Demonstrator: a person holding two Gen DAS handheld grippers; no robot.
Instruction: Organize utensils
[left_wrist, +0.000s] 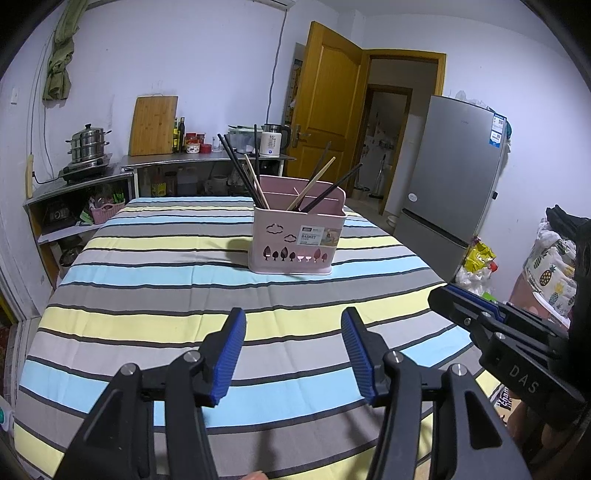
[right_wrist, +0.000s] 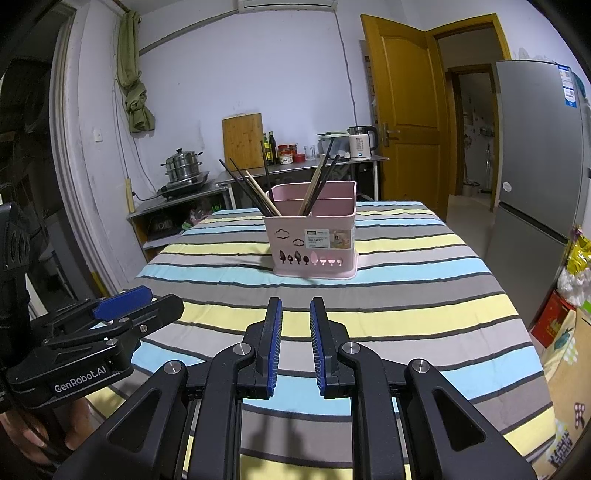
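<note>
A pink utensil basket (left_wrist: 295, 240) stands upright on the striped tablecloth (left_wrist: 147, 295), also in the right wrist view (right_wrist: 314, 243). Several black and wooden chopsticks (left_wrist: 255, 181) lean in its compartments (right_wrist: 258, 192). My left gripper (left_wrist: 293, 325) is open and empty, low over the cloth, well short of the basket. My right gripper (right_wrist: 295, 314) has its jaws narrowly apart with nothing between them, also short of the basket. Each gripper shows at the edge of the other's view (left_wrist: 480, 314) (right_wrist: 122, 299).
A grey fridge (left_wrist: 454, 177) stands right of the table. A counter (left_wrist: 207, 158) behind holds a kettle (left_wrist: 273, 140), bottles and a cutting board. A steamer pot (left_wrist: 88, 144) sits on a stove at the left. Bags and boxes (right_wrist: 569, 295) lie on the floor at the right.
</note>
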